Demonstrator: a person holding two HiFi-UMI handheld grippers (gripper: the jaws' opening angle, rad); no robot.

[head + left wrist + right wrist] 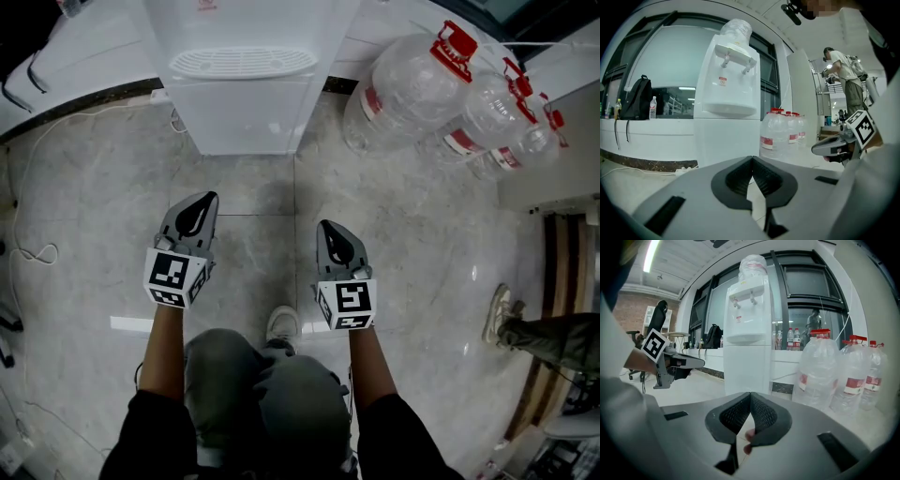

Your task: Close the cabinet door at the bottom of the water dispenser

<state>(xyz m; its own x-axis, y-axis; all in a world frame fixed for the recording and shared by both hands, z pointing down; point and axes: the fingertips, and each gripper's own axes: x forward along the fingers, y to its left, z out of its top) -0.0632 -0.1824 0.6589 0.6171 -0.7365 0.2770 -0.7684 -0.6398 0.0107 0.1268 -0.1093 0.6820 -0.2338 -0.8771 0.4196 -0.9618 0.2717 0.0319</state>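
A: Where's the dispenser point(242, 103)?

B: At twelve o'clock in the head view, white, standing on the floor point(94, 216). Its bottom door point(725, 140) sits flush with the front, and both gripper views look straight at it.

A: And the grippers?

B: Both are held level over the floor, short of the dispenser and well apart from it. The left gripper point(201, 201) is at nine o'clock of the right gripper point(328, 229), and both point toward twelve.

A: What about the fingers?

B: Clenched on both. The left fingers meet at the tips with only floor showing behind them. The right fingers are also pressed tip to tip and grasp nothing.

A: Anything else nearby?

B: Big clear bottles point(412, 89) with red caps lie at two o'clock, just beside the dispenser.
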